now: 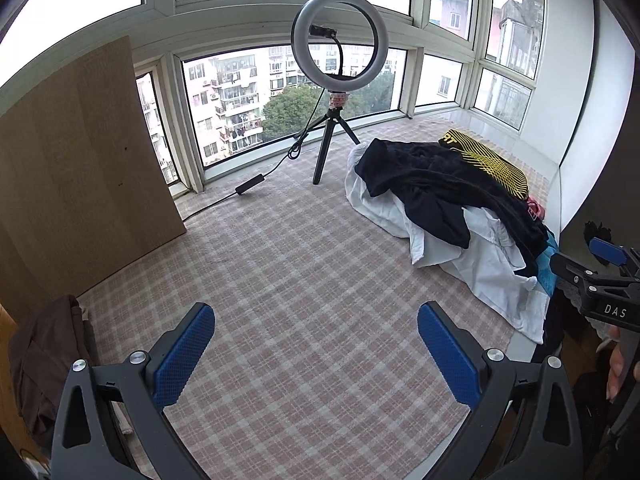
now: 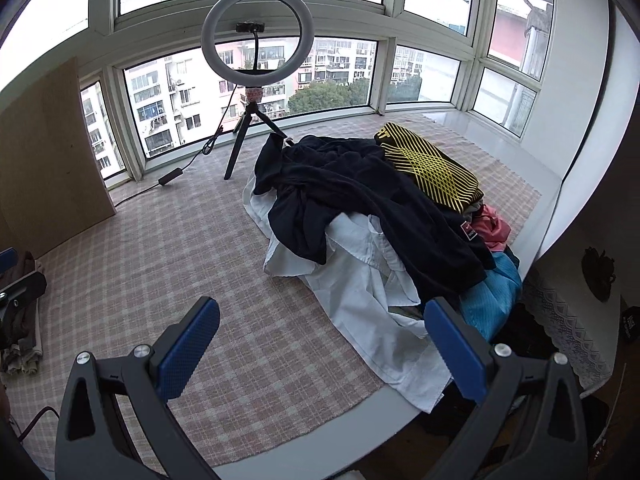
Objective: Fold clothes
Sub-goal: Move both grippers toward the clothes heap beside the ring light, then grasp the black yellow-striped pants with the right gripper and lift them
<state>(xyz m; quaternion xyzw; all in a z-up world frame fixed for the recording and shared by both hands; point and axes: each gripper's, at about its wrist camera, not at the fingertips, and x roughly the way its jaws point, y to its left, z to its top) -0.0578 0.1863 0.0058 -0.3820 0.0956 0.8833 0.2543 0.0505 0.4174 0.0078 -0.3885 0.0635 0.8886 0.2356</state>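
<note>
Evidently no garment is in hand yet: the left gripper (image 1: 316, 354) and the right gripper (image 2: 322, 354) both hover with blue-padded fingers spread wide and nothing between them, above the pink-and-cream checked cloth covering the platform (image 1: 304, 264). That bare stretch at six o'clock is probably kept free as the folding area. The unfolded heap of clothes (image 2: 372, 220) lies at about one o'clock in the right wrist view and two o'clock in the left, close to the right gripper, which suggests that hand will pick first. A black crumpled top (image 2: 360, 196) lies uppermost, draped over a white rumpled shirt (image 2: 360, 304), so I judge it the natural first pull. Behind sits a black-and-yellow striped garment (image 2: 432, 160); pink and turquoise pieces peek out at three o'clock. A brown bundle of cloth (image 1: 44, 352) rests at nine o'clock, well apart from the heap, perhaps a separate stack. At twelve o'clock a white ring light on a black tripod (image 1: 335, 40) faces the working area.
</note>
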